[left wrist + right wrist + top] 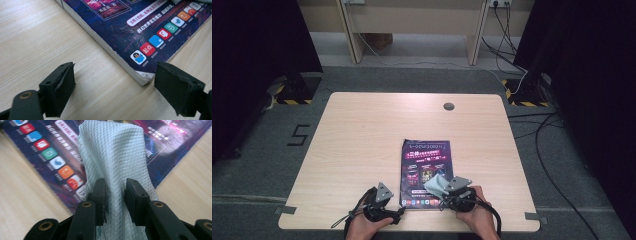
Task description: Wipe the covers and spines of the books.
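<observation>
A book with a dark purple cover lies flat on the wooden table, near its front edge. My left gripper sits low at the book's near left corner. In the left gripper view its jaws stand wide open, and the corner of the book lies between them, close to the right pad without touching it. My right gripper hovers over the book's lower right part, shut on a pale, waffle-textured cloth. In the right gripper view the cloth is pinched between the pads of this gripper and drapes over the cover.
A round cable hole sits near the table's far edge. Bare wood spreads left, right and beyond the book. Behind the table stands a wooden frame, and cables trail on the floor at the right.
</observation>
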Action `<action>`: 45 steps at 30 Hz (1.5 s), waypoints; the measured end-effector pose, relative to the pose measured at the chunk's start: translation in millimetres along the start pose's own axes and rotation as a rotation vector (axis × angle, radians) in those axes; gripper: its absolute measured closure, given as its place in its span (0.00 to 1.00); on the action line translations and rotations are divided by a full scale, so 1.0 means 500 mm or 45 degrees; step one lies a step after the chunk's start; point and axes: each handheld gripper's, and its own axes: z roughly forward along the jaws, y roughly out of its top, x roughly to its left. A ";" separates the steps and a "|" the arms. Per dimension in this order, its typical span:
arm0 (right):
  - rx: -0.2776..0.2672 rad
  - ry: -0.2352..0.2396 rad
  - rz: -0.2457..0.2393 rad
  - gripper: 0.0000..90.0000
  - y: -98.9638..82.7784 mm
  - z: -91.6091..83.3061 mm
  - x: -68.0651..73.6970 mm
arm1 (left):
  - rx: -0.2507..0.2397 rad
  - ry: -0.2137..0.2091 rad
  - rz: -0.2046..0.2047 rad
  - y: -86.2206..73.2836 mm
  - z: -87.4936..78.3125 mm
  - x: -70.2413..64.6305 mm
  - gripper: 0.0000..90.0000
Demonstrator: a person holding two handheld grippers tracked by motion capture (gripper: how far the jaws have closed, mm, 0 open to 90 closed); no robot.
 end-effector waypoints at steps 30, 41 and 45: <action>0.048 -0.027 0.115 0.79 0.081 0.071 -0.102 | -0.072 -0.053 0.021 0.020 0.009 0.021 0.39; 0.097 -0.091 0.163 0.79 0.127 0.108 -0.163 | -0.086 -0.084 0.011 0.019 0.011 0.028 0.44; 0.107 -0.123 0.182 0.79 0.142 0.123 -0.183 | -0.092 -0.096 0.006 0.018 0.012 0.031 0.44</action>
